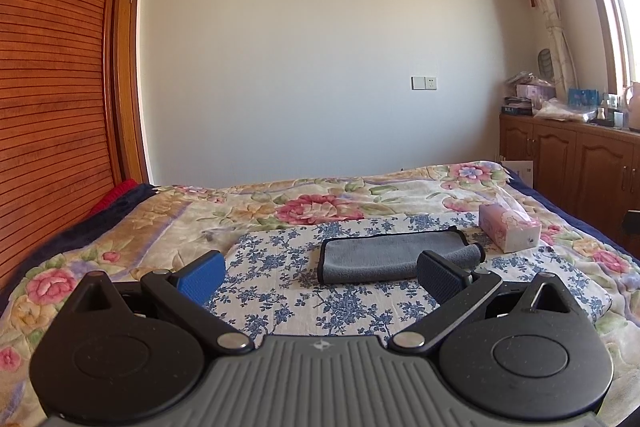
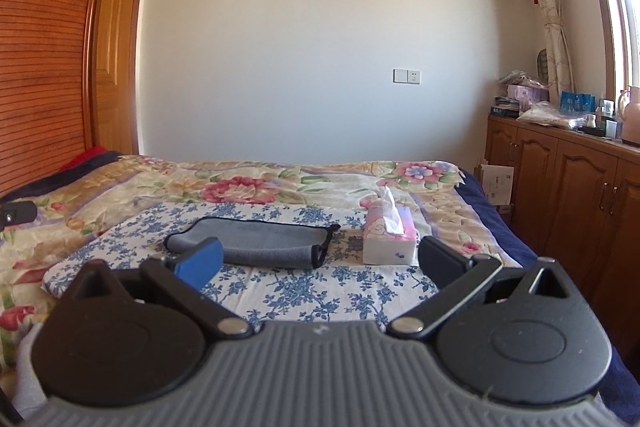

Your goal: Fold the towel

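A grey towel (image 1: 384, 257) with a dark trim lies folded into a long strip on a white cloth with blue flowers (image 1: 280, 291) spread over the bed. Its right end is rolled over. My left gripper (image 1: 320, 277) is open, hovering just short of the towel, with nothing between its fingers. In the right wrist view the same towel (image 2: 256, 241) lies ahead and to the left. My right gripper (image 2: 320, 261) is open too and holds nothing; it points at the gap between the towel and a tissue box.
A pink tissue box (image 2: 388, 237) stands right of the towel on the blue-flowered cloth. A floral blanket (image 1: 320, 203) covers the bed. Wooden cabinets (image 2: 560, 195) with clutter on top run along the right. A slatted wooden wardrobe (image 1: 48, 87) stands on the left.
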The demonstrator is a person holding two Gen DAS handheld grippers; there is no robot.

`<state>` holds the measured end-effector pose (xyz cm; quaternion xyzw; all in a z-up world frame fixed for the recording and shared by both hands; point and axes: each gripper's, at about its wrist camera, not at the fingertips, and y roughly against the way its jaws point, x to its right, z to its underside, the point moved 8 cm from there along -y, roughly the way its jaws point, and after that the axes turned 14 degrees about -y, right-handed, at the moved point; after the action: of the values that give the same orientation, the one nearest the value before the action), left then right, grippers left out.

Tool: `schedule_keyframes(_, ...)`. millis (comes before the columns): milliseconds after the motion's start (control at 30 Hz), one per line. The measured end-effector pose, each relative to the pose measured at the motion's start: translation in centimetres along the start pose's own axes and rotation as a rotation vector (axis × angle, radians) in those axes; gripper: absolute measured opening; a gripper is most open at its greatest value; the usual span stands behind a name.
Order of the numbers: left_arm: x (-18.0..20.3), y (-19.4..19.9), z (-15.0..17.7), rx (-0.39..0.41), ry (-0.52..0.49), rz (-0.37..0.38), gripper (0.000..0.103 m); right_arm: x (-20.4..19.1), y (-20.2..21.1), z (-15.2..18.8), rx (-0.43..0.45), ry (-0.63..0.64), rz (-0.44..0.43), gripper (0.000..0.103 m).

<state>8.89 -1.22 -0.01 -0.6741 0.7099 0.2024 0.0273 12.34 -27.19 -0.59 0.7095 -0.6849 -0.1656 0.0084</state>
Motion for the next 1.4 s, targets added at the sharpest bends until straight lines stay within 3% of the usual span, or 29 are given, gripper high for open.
schedule_keyframes(1400, -0.07, -0.15, 0.32, -0.006, -0.008, -0.006, 0.103, 0.3, -0.06, 0.11, 0.001, -0.007, 0.011, 0.103)
